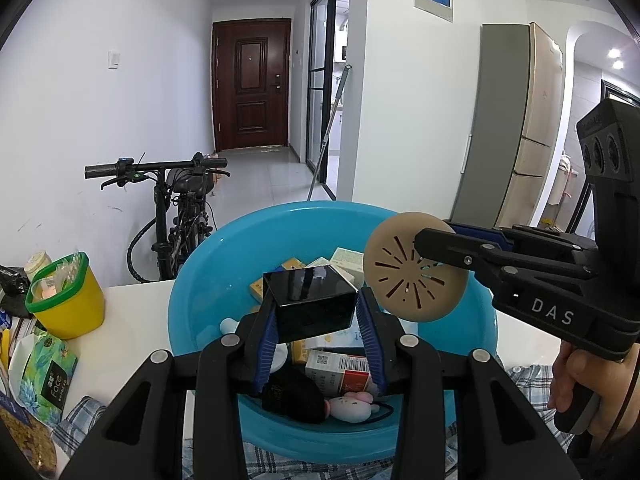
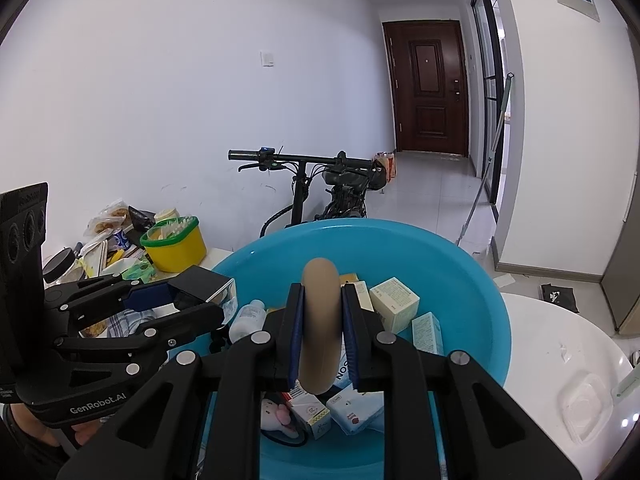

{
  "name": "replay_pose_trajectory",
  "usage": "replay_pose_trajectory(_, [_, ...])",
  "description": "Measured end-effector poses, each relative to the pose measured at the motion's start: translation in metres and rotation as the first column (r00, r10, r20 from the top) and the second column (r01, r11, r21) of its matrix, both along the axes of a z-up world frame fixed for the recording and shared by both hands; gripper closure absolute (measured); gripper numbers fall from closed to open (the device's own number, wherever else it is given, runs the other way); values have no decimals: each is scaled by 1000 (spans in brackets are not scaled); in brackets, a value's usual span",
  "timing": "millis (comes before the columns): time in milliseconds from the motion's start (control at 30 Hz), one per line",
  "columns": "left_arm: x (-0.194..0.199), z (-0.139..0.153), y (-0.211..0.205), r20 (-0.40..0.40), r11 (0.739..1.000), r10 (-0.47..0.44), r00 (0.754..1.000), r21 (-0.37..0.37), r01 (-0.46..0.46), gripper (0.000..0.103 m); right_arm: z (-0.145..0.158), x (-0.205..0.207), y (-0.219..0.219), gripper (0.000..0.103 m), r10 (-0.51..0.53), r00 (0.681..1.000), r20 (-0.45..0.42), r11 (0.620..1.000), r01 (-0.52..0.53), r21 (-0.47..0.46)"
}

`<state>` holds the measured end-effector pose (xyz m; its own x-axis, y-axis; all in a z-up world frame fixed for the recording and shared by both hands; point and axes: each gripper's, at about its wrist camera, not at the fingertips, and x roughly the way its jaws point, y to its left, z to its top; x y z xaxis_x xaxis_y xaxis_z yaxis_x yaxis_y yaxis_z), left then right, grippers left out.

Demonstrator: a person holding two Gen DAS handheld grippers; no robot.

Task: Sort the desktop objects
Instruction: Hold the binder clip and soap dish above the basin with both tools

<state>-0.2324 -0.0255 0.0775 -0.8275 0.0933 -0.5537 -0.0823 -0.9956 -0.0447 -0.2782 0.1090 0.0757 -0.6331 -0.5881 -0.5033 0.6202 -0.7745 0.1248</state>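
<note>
A white hallway with a brown door [image 1: 251, 84] lies behind, and a bike [image 1: 180, 216] leans by the wall. In front is a white table [image 2: 560, 344] with a big blue bowl [image 1: 192, 292] on it. The bowl is full of small boxes and a pink plush toy [image 1: 352, 404]. The left gripper [image 1: 318, 324] is above the bowl – its blue pads pinch a shiny black box [image 1: 312, 300] by its two sides. The right gripper [image 2: 321, 336] is also above the bowl, just to the right of the left one, and it squeezes a flat tan disc [image 1: 416, 268] with thin slits – held on edge. A yellow tub [image 1: 68, 300] with a green rim sits left of the bowl, among snack bags
</note>
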Motion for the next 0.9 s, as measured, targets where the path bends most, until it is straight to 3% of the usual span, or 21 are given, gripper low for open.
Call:
replay_pose_trajectory(400, [-2,-4,3,-10,1000,2,1000,20,-1,63,0,0,0,86,-5,1000,-8,1000,5,-2])
replay_pose_trajectory(433, [-3,-5,3,-11,1000,9,1000,29,-8,57,0,-1,2,86,-9,1000,-9,1000,9,-4])
replay_pose_trajectory(467, [-4,-5,1,-6,999,21,1000,38,-21,31,0,-1,2,86,-9,1000,-7,1000,9,-6])
replay_pose_trajectory(533, [-5,-6,-2,-14,997,63,998,52,-63,0,0,-1,2,86,-9,1000,-7,1000,9,-6])
replay_pose_trajectory(900, [-7,-7,-13,-8,994,96,995,50,-95,0,0,-1,3,86,-4,1000,-5,1000,4,-6])
